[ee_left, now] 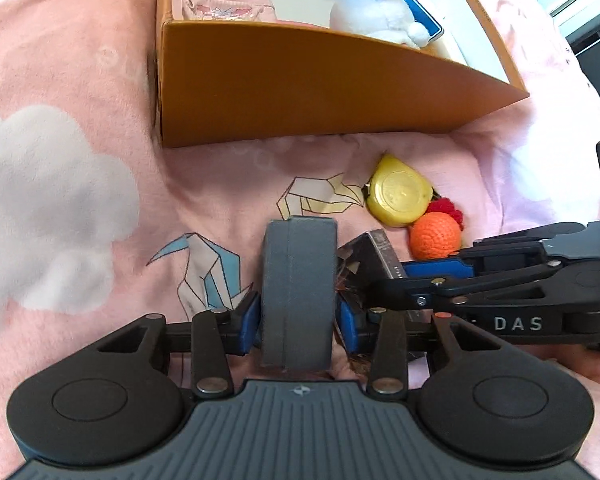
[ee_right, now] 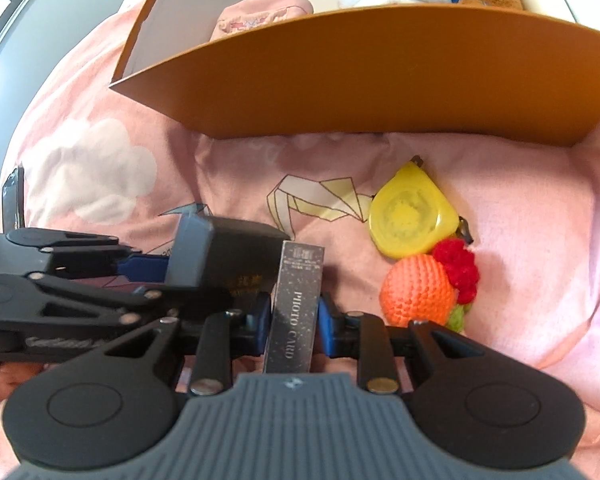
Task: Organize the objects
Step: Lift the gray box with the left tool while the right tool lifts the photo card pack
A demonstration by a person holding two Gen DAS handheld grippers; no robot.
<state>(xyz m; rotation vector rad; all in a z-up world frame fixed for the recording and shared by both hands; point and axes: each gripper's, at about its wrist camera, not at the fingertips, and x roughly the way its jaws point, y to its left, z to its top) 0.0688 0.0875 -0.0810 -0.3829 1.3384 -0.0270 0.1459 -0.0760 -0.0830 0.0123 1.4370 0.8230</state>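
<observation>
Risk: the left hand-held gripper (ee_left: 298, 316) pinches the rounded grey hinged case (ee_left: 298, 286) on edge; a smooth curved shell could slip or twist on the way into the orange cardboard box (ee_left: 300, 92).
Cause: the 2 grippers sit close together and could knock each other.
Left hand-held gripper: about half open, blue pads clenched on both sides of the grey case.
Right hand-held gripper (ee_right: 294, 316): narrow opening, grasping the slim black speckled "PHOTO CARD" box (ee_right: 296, 304) on its long sides.
Task items: both sit just above the pink printed blanket (ee_left: 80, 80).
Remaining: yellow plastic tape measure (ee_right: 412, 216) and orange crocheted ball (ee_right: 418, 292), at 2 o'clock of the card box.
Box: at 12 o'clock, already holding a white plush toy (ee_left: 376, 12).
</observation>
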